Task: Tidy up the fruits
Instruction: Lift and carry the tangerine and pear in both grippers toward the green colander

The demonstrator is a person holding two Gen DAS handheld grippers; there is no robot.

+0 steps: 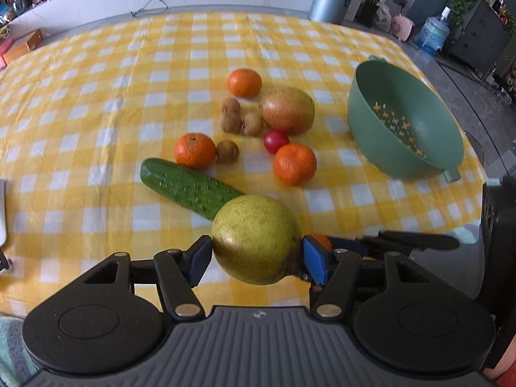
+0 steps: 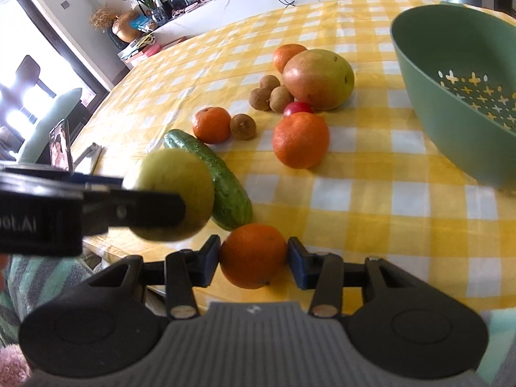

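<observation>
A counter point(image 1: 96, 96) under a yellow and white checked cloth carries everything. At its right side stands a green colander point(image 1: 403, 122), tilted so its perforated bottom shows, with nothing visible inside it. Left of the colander lies a mango point(image 1: 287, 111), red and green, with a small red tomato point(image 1: 275, 141) just in front of it. A cucumber point(image 1: 187, 187) lies slantwise near the front, its near end hidden behind a yellow-green pear point(image 1: 256, 238).

The left gripper point(image 1: 256, 254) has its jaws closed around that pear, held above the cloth near the front edge. The right gripper point(image 2: 253, 259) has its jaws closed around a mandarin point(image 2: 253, 254), just right of the pear.

Three more mandarins sit on the cloth: a far mandarin point(image 1: 244, 83) behind the mango, a left mandarin point(image 1: 194, 150) touching the cucumber's far end, and a near mandarin point(image 1: 294, 163) beside the tomato. Three longans point(image 1: 240, 117) cluster left of the mango; a lone longan point(image 1: 227, 151) rests just right of the left mandarin.
</observation>
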